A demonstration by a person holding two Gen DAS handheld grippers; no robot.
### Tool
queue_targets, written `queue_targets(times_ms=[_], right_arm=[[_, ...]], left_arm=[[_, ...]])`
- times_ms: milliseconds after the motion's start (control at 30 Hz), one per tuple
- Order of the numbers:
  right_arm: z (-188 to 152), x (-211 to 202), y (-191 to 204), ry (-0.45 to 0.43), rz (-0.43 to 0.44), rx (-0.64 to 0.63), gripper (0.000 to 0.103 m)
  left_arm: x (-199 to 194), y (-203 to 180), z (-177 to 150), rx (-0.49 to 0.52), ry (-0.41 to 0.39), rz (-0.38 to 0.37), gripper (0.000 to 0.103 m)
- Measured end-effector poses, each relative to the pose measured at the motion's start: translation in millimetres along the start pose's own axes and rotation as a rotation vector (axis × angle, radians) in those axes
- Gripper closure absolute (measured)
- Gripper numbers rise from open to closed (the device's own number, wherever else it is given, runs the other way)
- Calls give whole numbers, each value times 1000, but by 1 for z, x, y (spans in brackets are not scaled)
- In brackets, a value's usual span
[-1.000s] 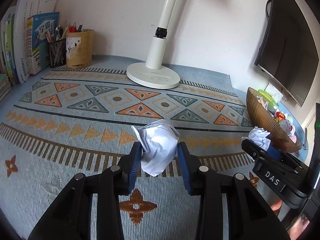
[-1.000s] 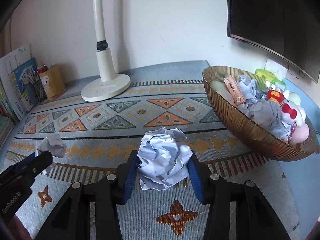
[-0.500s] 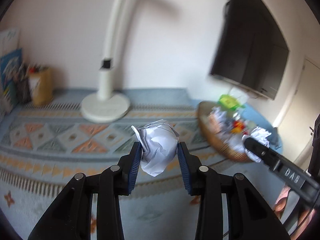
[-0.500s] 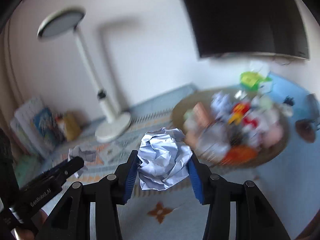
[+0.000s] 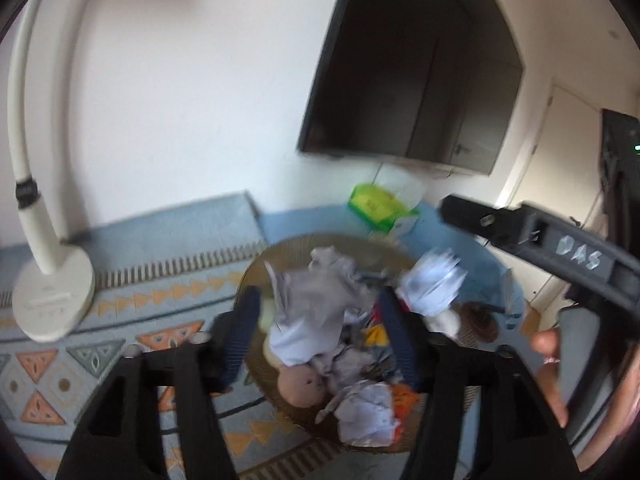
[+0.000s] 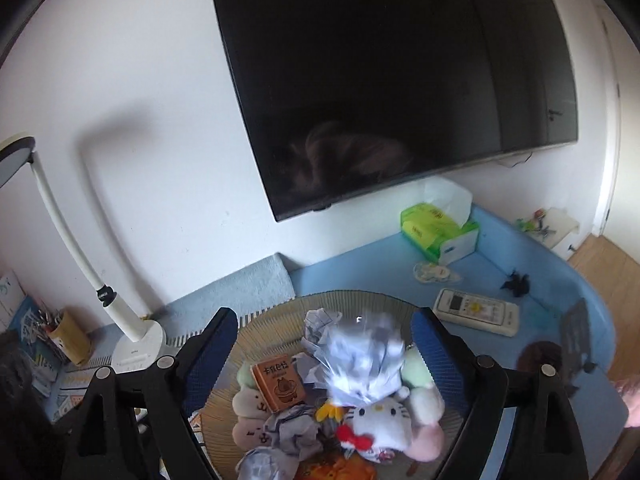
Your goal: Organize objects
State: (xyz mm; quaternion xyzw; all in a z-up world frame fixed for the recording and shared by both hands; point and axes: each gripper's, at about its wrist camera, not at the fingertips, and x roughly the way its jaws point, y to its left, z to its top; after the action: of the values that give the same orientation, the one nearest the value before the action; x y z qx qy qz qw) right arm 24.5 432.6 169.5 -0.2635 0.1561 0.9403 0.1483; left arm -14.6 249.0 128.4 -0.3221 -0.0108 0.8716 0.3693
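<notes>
Right wrist view: the right gripper (image 6: pixel 324 344) is opening above the woven basket (image 6: pixel 276 312), its blurred paper ball (image 6: pixel 362 360) loose between the pads. The left gripper (image 5: pixel 316 324) is opening too, a second paper ball (image 5: pixel 308 320) free over the same basket.

A crumpled white paper ball (image 5: pixel 308 312) is hanging in the air above the woven basket (image 5: pixel 256 276), motion-blurred, clear of the blue pads on either side. A second crumpled paper ball (image 6: pixel 362 360) is likewise falling free over the basket's middle, smeared by motion, just above a white cat plush (image 6: pixel 380 424). The round, ribbed, golden-brown basket is sitting on the table, already holding soft toys, other paper wads and a small orange box (image 6: pixel 278 382).
</notes>
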Motion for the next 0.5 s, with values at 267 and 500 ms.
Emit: queue_targets(times_ms=[267, 500], right_arm=[[-42, -30, 8, 19, 54, 22, 15], [-99, -77, 120, 2, 267, -132, 15]], left_arm=[[-87, 43, -36, -90, -119, 60, 40], [-223, 68, -81, -101, -294, 313, 1]])
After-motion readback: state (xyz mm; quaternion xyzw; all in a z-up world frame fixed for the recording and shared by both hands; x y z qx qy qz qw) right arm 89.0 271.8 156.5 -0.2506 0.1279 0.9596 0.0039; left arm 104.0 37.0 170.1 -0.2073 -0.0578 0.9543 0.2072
